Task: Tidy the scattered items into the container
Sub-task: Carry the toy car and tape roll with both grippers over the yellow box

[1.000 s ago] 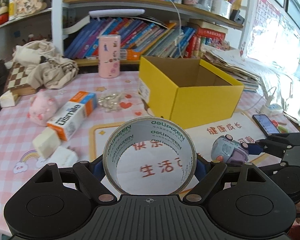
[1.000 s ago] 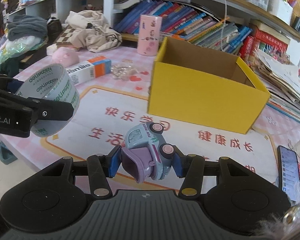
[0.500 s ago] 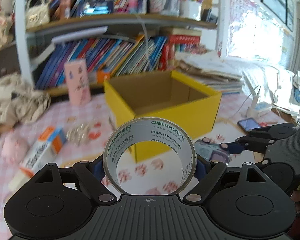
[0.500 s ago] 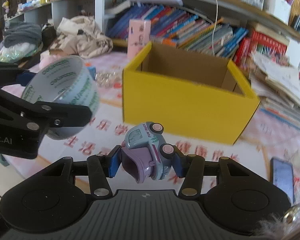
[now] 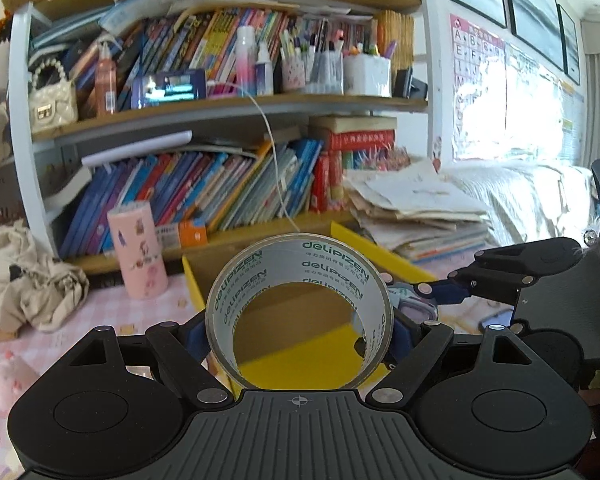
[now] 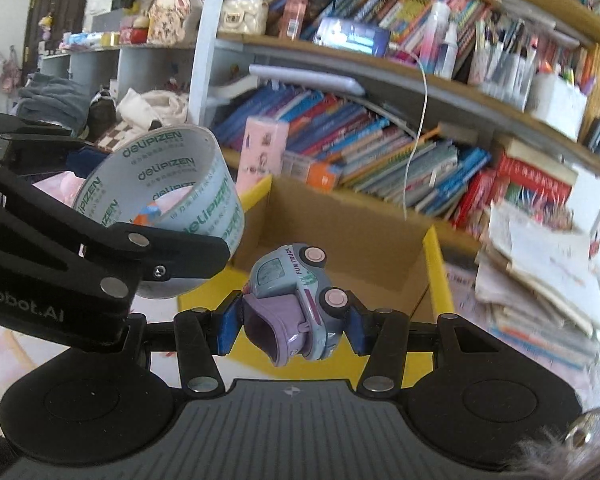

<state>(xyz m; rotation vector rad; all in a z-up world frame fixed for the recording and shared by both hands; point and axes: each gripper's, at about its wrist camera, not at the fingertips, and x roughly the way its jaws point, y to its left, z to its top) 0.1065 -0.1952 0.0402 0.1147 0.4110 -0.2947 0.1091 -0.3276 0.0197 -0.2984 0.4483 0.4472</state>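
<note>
My left gripper [image 5: 299,328] is shut on a grey roll of tape [image 5: 300,256] printed in green, which it holds upright. Through the roll's hole I see the yellow cardboard box [image 5: 380,254], open at the top, just ahead and below. My right gripper [image 6: 294,326] is shut on a small blue and purple toy truck [image 6: 296,288], tipped on its side, above the near wall of the box [image 6: 434,264]. Both grippers hang side by side. In the right wrist view the tape roll [image 6: 168,184] is at the left, and the left wrist view catches a little of the truck [image 5: 412,300] at the right.
Behind the box stand crowded bookshelves [image 5: 220,184], with a white cable [image 5: 276,160] hanging down from them. A pink tin [image 5: 138,248] and a heap of cloth [image 5: 28,280] lie to the left on the pink checked table. A pile of papers [image 5: 412,212] sits at the right.
Both grippers have risen and moved forward, from over the printed mat to the box's near wall. The tape roll and the toy truck stay held. The loose items at the left have dropped out of view.
</note>
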